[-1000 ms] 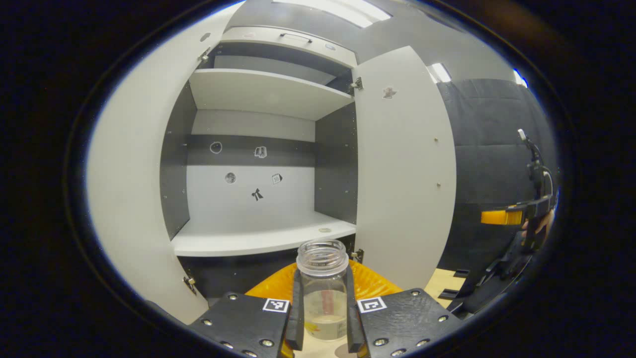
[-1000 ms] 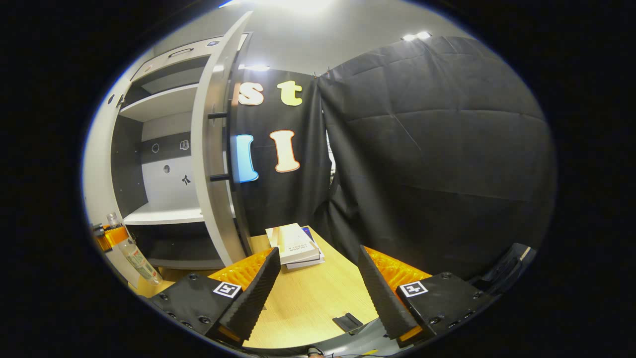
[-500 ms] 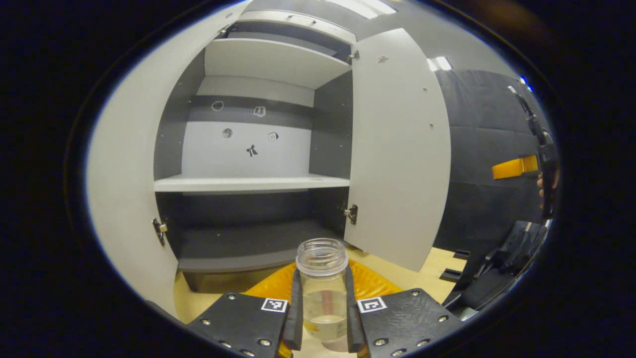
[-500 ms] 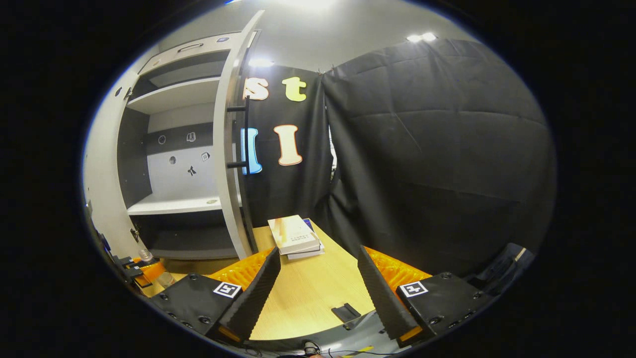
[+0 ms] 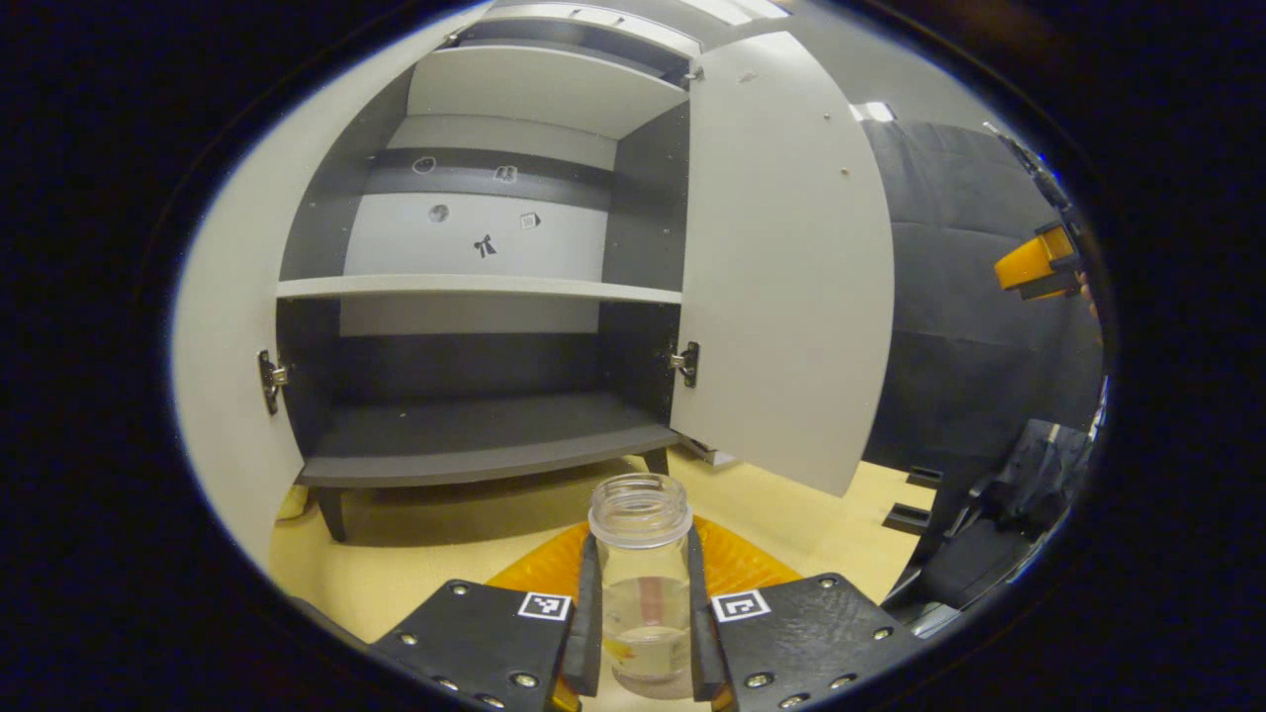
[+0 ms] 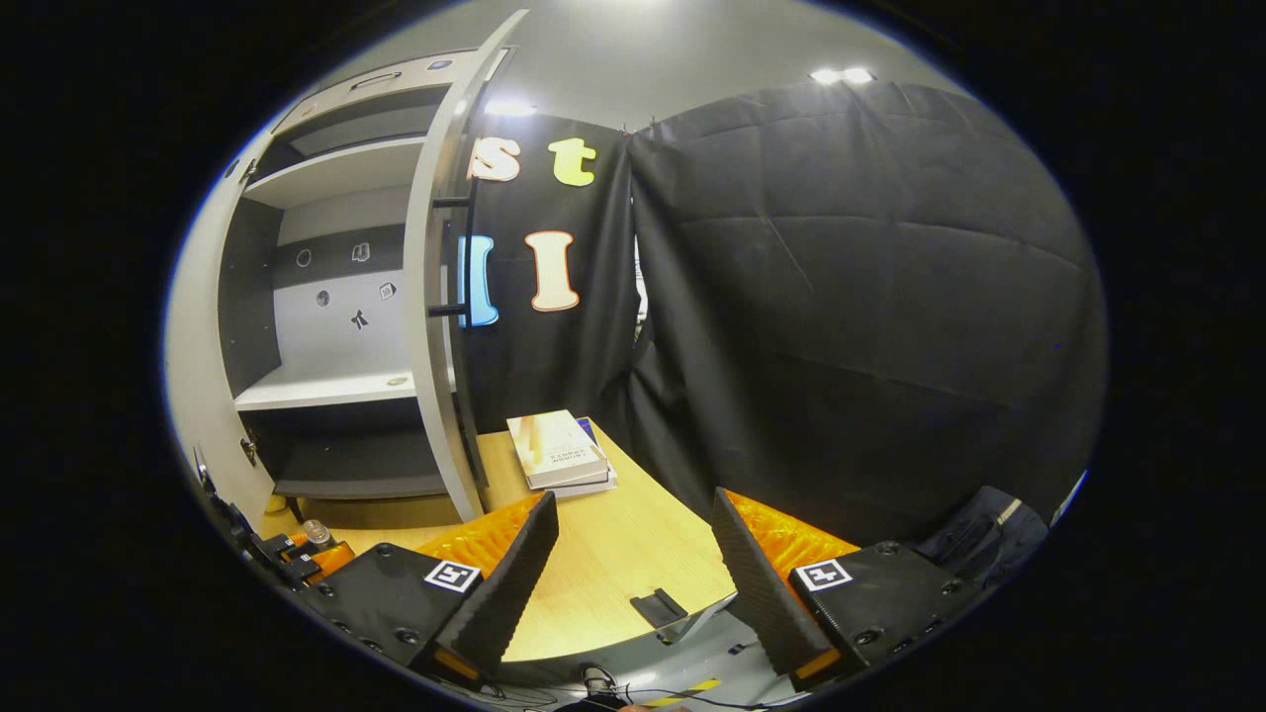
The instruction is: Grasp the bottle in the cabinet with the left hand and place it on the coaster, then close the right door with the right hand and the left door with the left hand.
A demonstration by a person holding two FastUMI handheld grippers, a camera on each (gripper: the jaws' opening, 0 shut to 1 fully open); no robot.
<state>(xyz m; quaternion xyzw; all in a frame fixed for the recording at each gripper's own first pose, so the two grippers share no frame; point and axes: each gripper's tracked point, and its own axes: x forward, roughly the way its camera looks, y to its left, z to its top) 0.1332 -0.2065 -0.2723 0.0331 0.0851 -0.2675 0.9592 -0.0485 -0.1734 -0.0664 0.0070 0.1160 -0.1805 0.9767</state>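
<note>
A clear, lidless bottle (image 5: 641, 578) with a little liquid stands upright between the fingers of my left gripper (image 5: 641, 633), which is shut on it. It is low over the wooden table (image 5: 425, 554), in front of the open cabinet (image 5: 475, 287). The bottle and my fingers hide what lies under its base. The right door (image 5: 781, 267) and left door (image 5: 232, 326) both stand open. My right gripper (image 6: 633, 554) is open and holds nothing, over the table right of the right door (image 6: 435, 297). The right gripper view shows the left gripper (image 6: 297, 554) with the bottle (image 6: 316, 532) at lower left.
A bar handle (image 6: 450, 257) sits on the right door's outer face. A stack of books (image 6: 559, 455) lies on the table by the black cloth wall. A small black piece (image 6: 658, 605) lies near the table's front edge. The cabinet shelves (image 5: 475, 435) are bare.
My left gripper has come down from the middle shelf's height to just above the table, with the bottle still in it. The right gripper stays open and has shifted only slightly.
</note>
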